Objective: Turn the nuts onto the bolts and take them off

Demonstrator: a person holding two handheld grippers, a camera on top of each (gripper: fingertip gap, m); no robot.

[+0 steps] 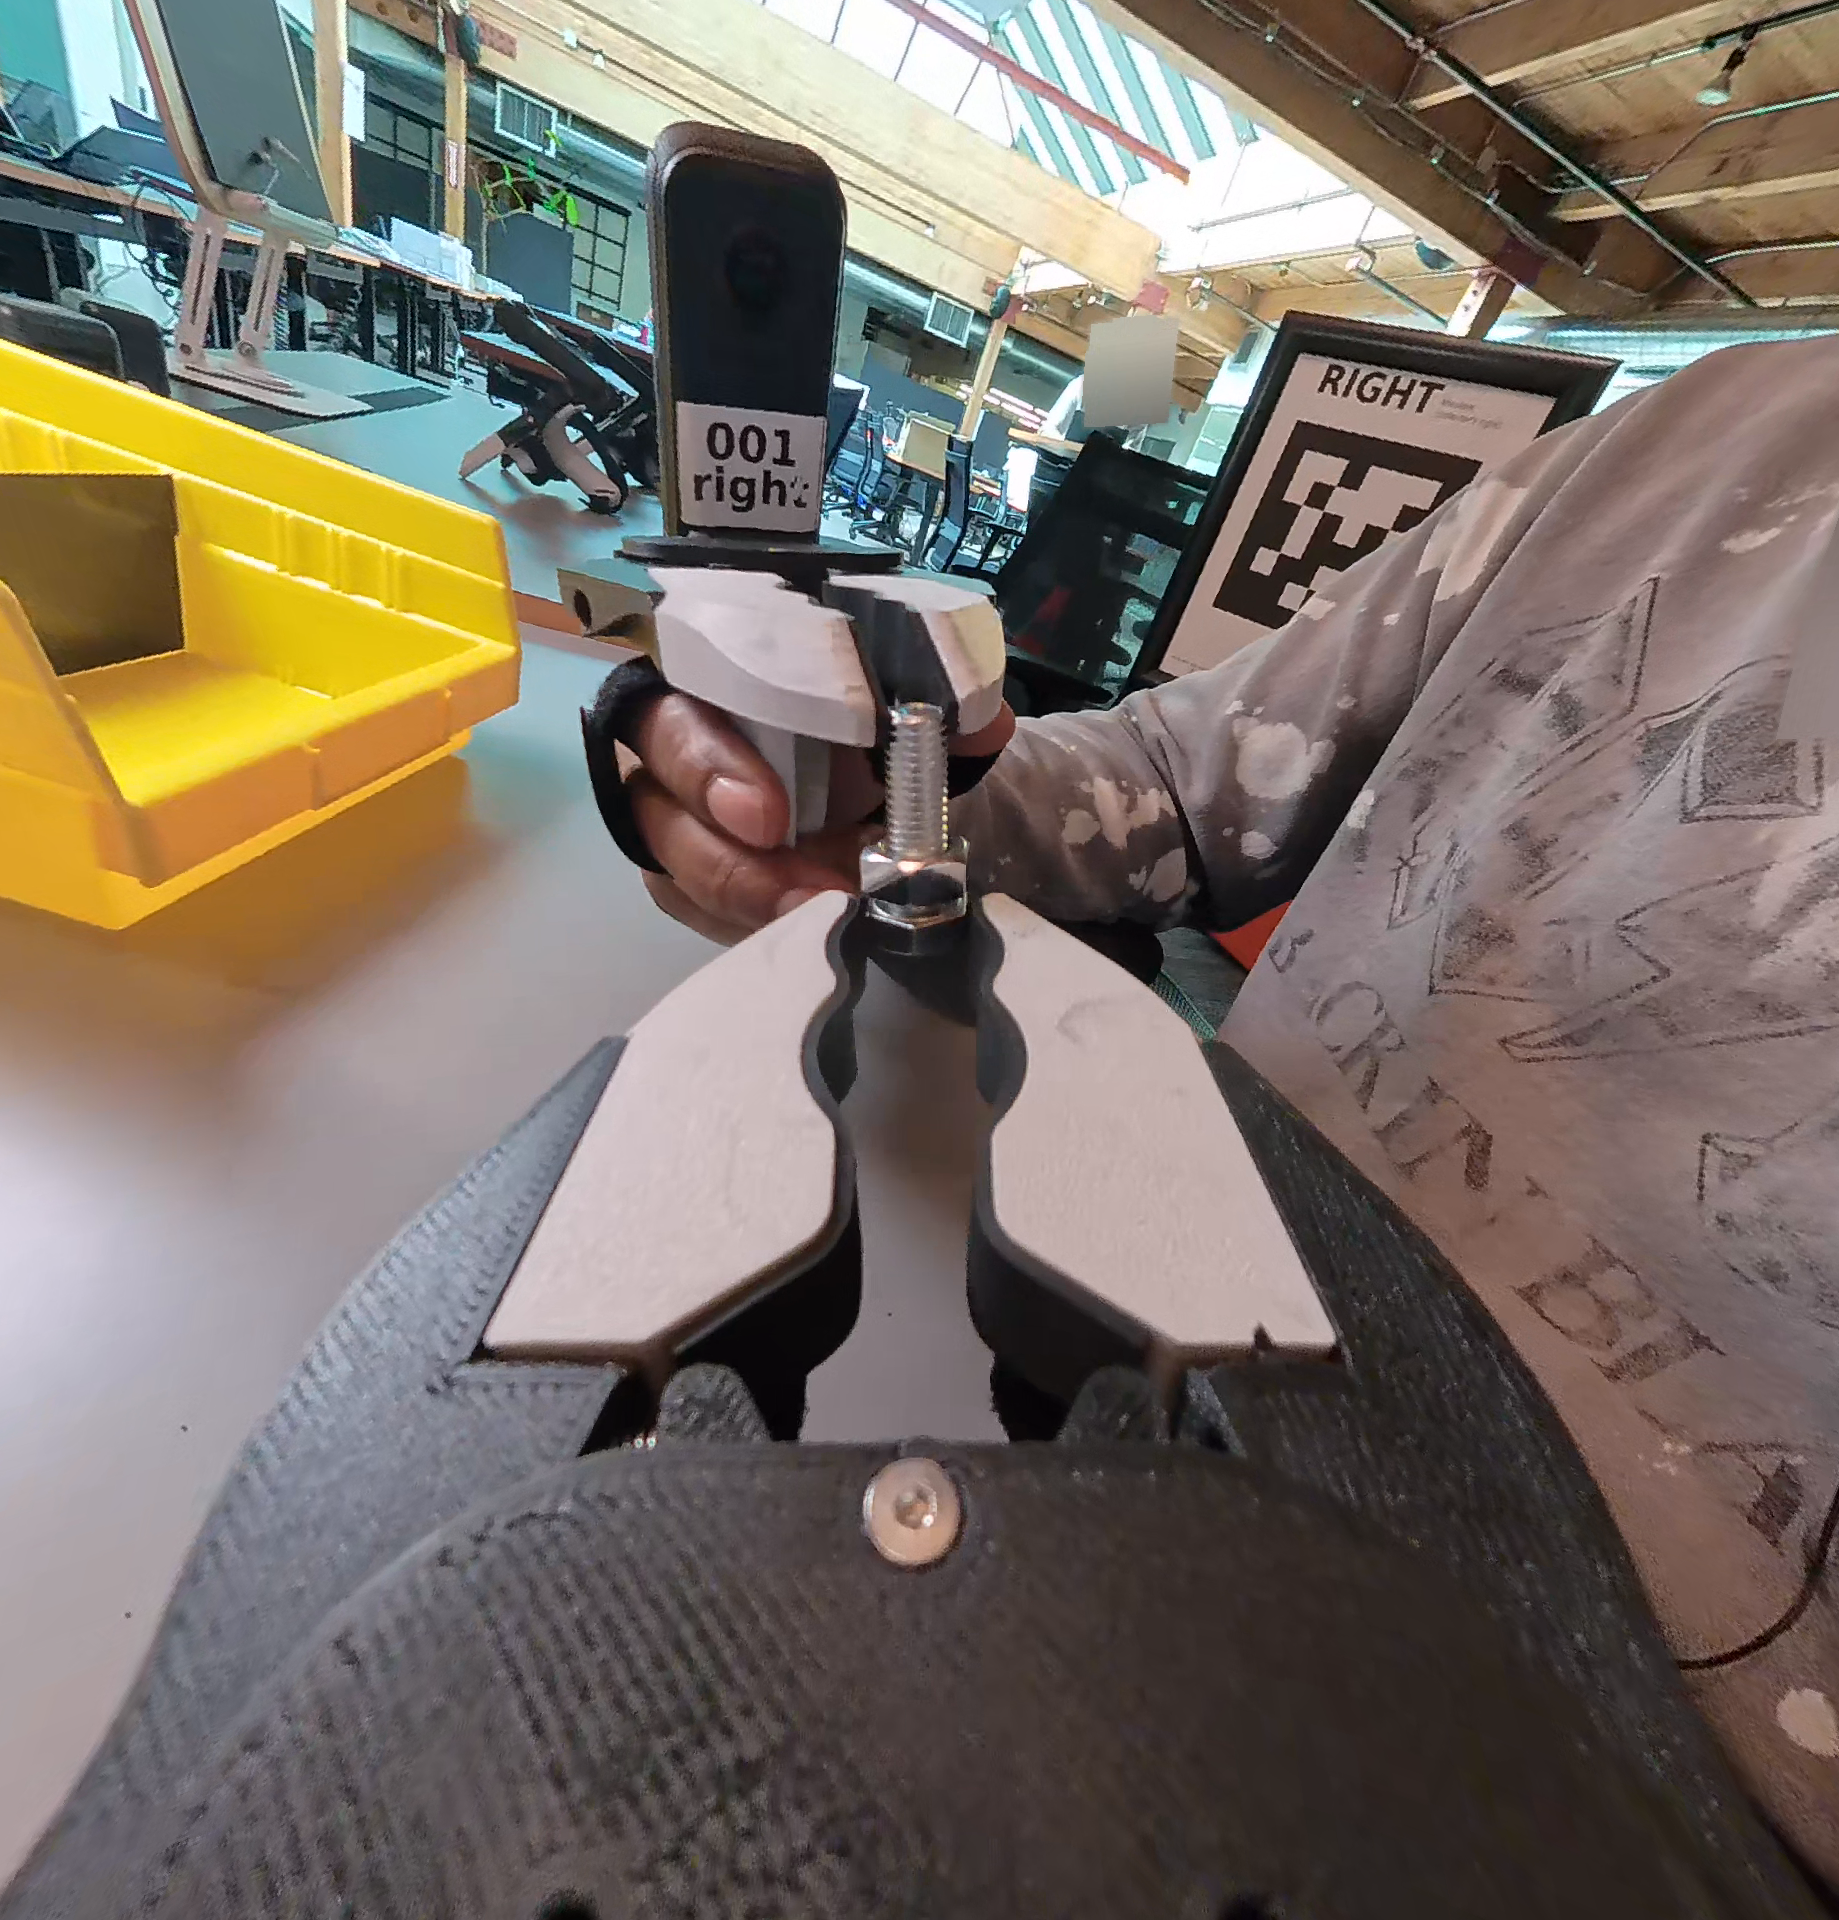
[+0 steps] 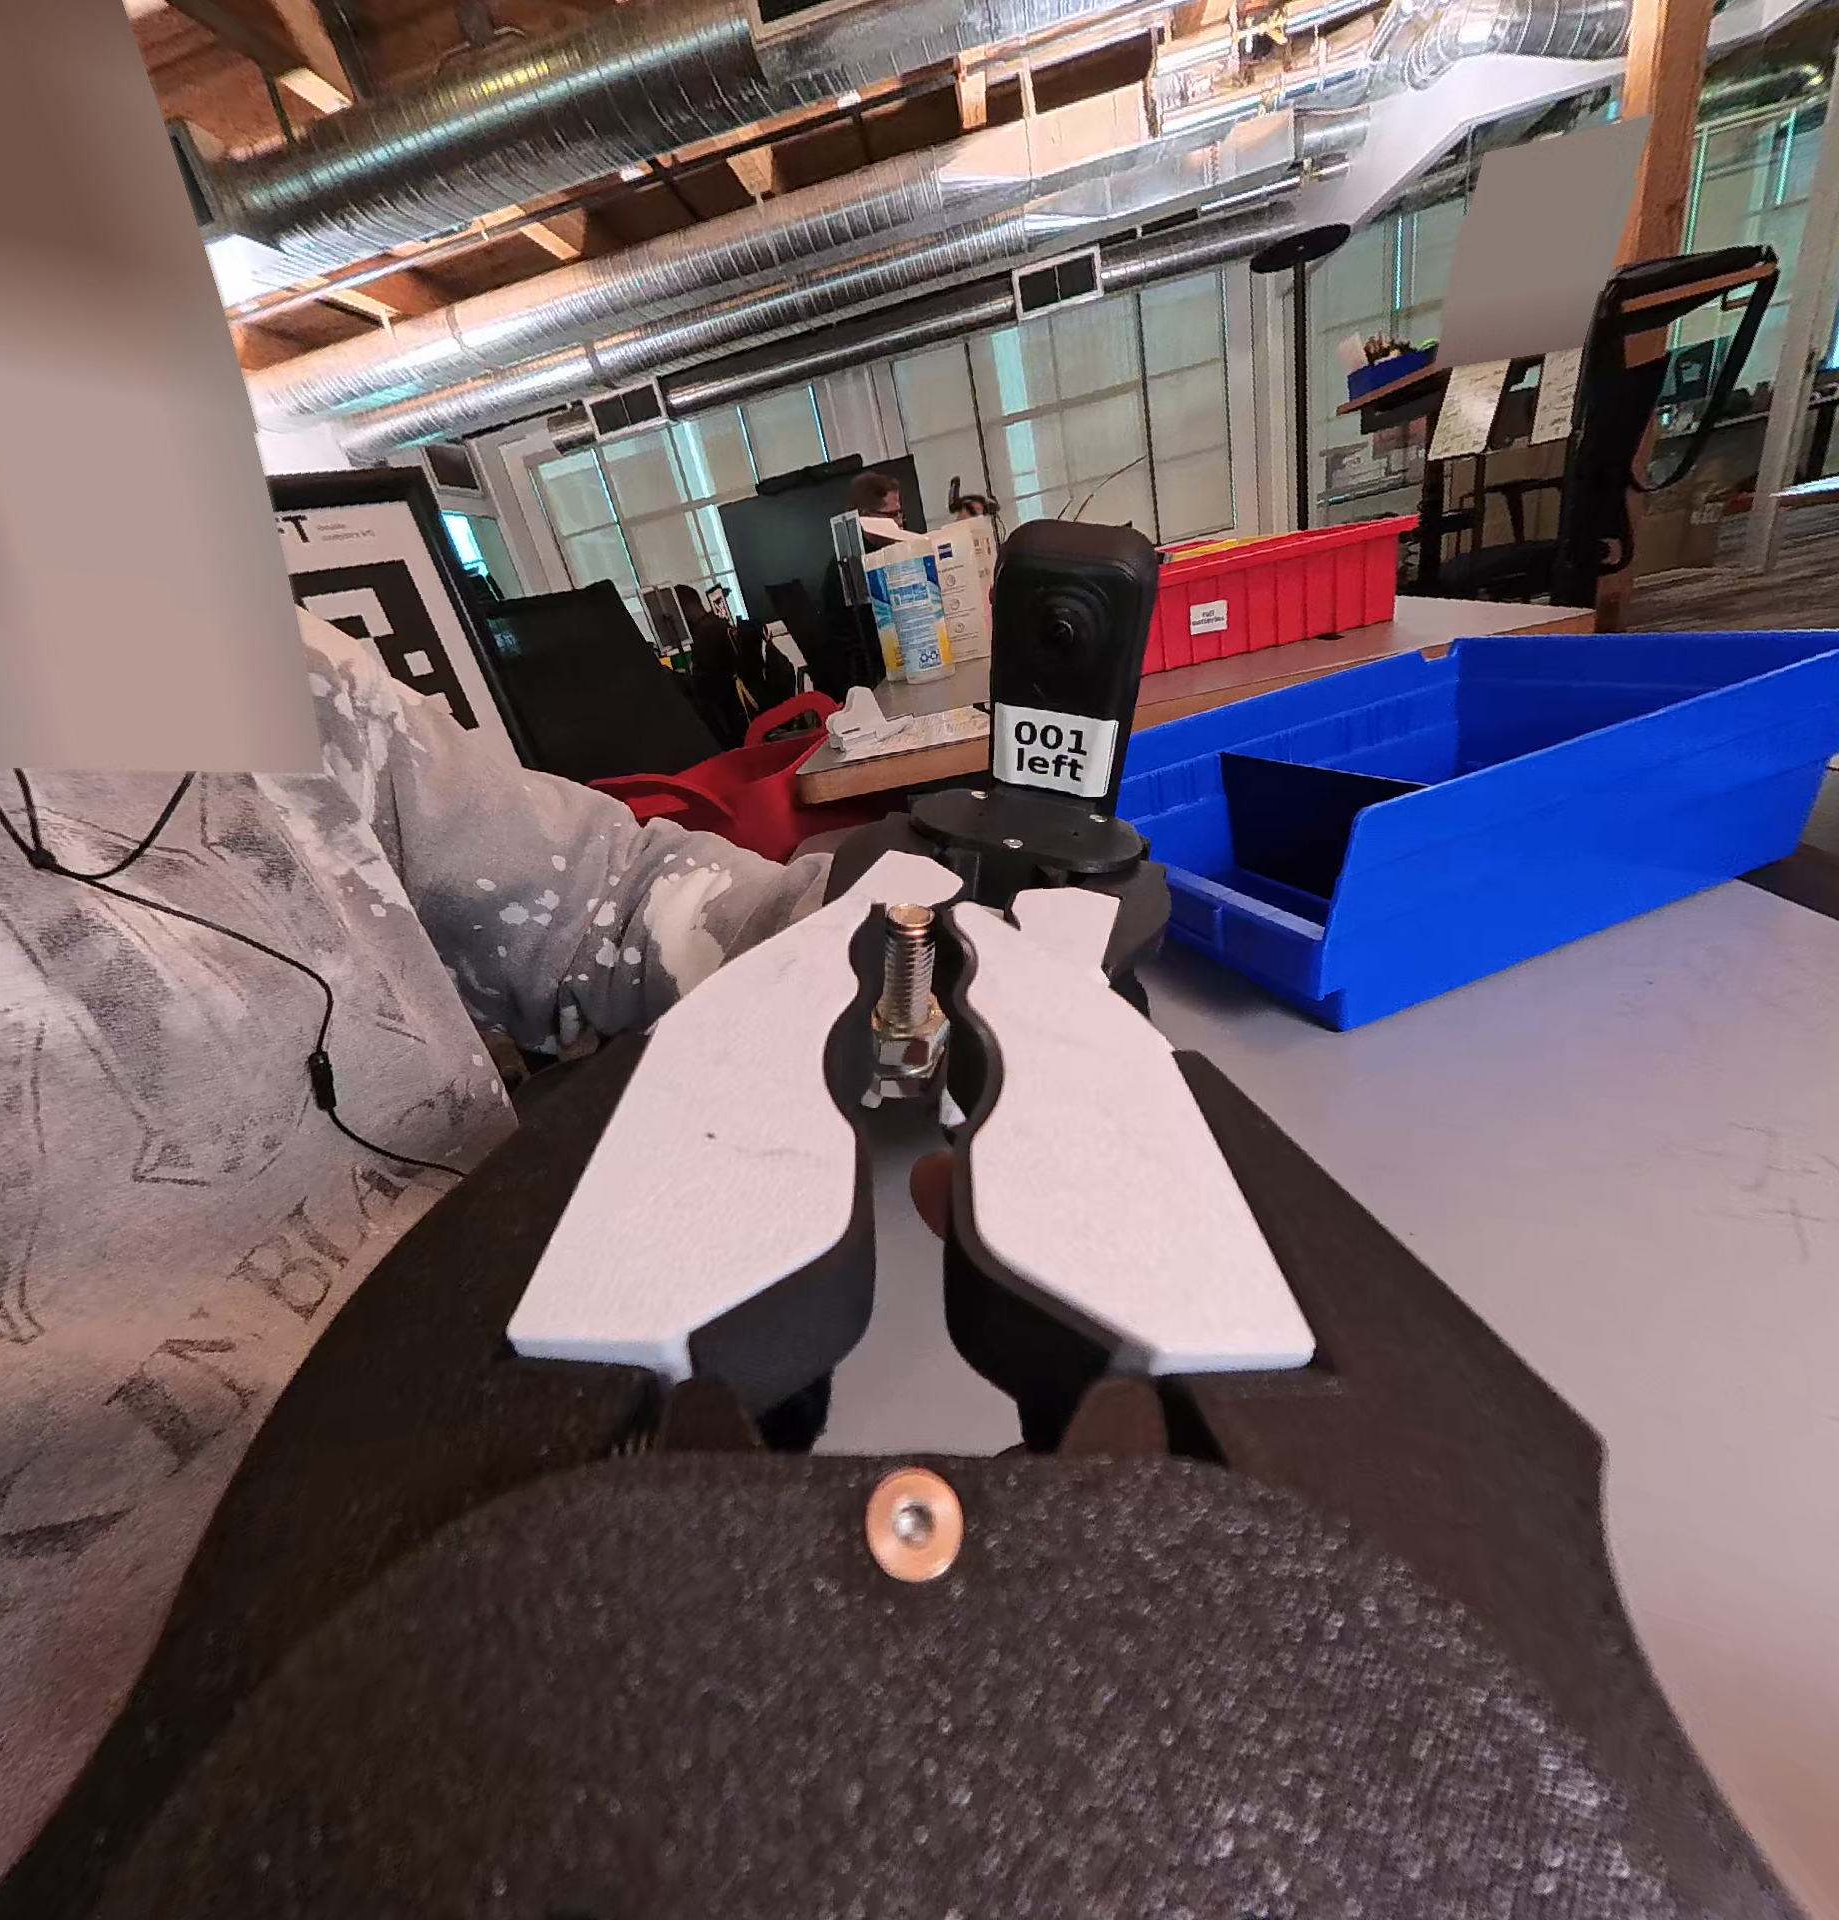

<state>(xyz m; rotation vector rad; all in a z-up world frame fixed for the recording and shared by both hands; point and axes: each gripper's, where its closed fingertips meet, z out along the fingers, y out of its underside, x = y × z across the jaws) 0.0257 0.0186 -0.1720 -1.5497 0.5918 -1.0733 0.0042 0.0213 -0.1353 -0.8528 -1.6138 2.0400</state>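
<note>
Two hand-held grippers meet over the grey tabletop [image 1: 115, 1195], sharing one silver threaded steel bolt [image 1: 917, 774] that carries a silver hexagonal steel nut [image 1: 913, 871].

Grip. The left gripper [image 1: 910, 930], with white-faced black fingers, is pinched at its tips around the bottom end of the bolt, apparently the bolt's head, just under the nut. The right gripper [image 2: 910, 925], of the same build, closes from the opposite side on the free threaded end. In the right wrist view the nut sits in the scalloped recess between that gripper's fingers; whether they press on it cannot be told.

Why so held. Judged from the task, one gripper steadies the bolt while the other supplies the turn; opposed grips on the two ends keep the shank from swinging and leave the nut reachable. The assembly is held in the air above the tabletop near the person's body, between the yellow plastic bin [image 1: 219, 644] toward the left edge and the blue plastic bin [image 2: 1497, 821] toward the right edge, neither touched.

Axis. The bolt's long axis stands near upright in the left wrist view, threaded tip up toward the right gripper, head down in the left. The nut lies low on the thread, close to the head, so most of the thread is bare.
</note>
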